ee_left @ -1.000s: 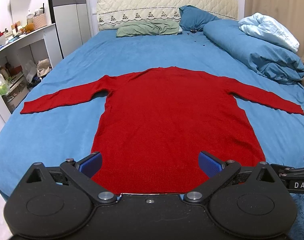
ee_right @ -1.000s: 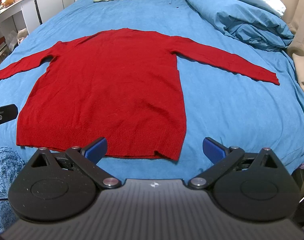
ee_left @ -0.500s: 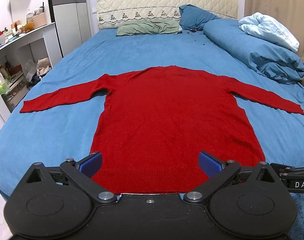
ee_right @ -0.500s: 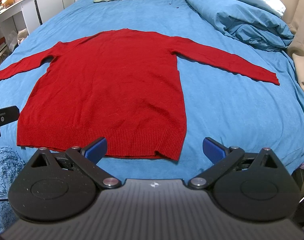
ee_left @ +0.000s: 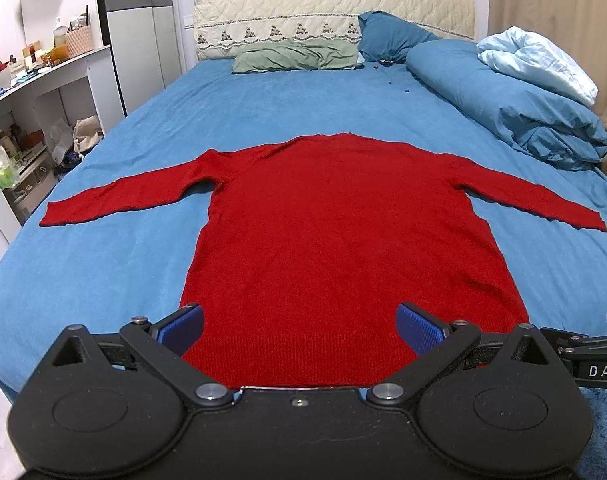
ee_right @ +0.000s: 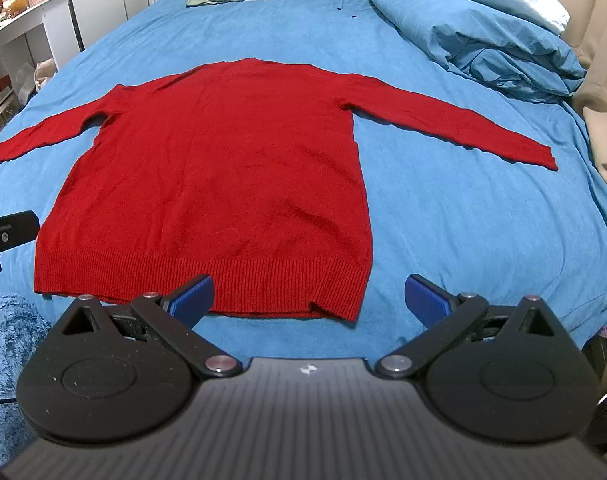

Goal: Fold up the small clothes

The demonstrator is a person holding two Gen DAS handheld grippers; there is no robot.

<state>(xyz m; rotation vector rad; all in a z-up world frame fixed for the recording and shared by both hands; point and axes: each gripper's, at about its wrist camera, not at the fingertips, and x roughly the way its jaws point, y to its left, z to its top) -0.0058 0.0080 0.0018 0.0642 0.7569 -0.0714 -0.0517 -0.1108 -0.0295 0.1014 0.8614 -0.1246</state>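
A red long-sleeved sweater (ee_left: 335, 232) lies flat on the blue bed, hem toward me, both sleeves spread out to the sides; it also shows in the right wrist view (ee_right: 223, 168). My left gripper (ee_left: 301, 328) is open and empty, hovering over the hem's middle. My right gripper (ee_right: 309, 296) is open and empty, above the hem's right corner (ee_right: 349, 310). The right gripper's arm shows at the left wrist view's right edge (ee_left: 583, 356).
A blue duvet with a pale blanket (ee_left: 519, 92) is heaped at the far right. Green and blue pillows (ee_left: 295, 56) lie by the headboard. A white desk with shelves (ee_left: 27, 120) stands left of the bed. A fuzzy blue rug (ee_right: 7, 344) lies at the bed's foot.
Both grippers have risen or drawn back very slightly; the sweater sits a touch farther in the right wrist view. Nothing was grasped.
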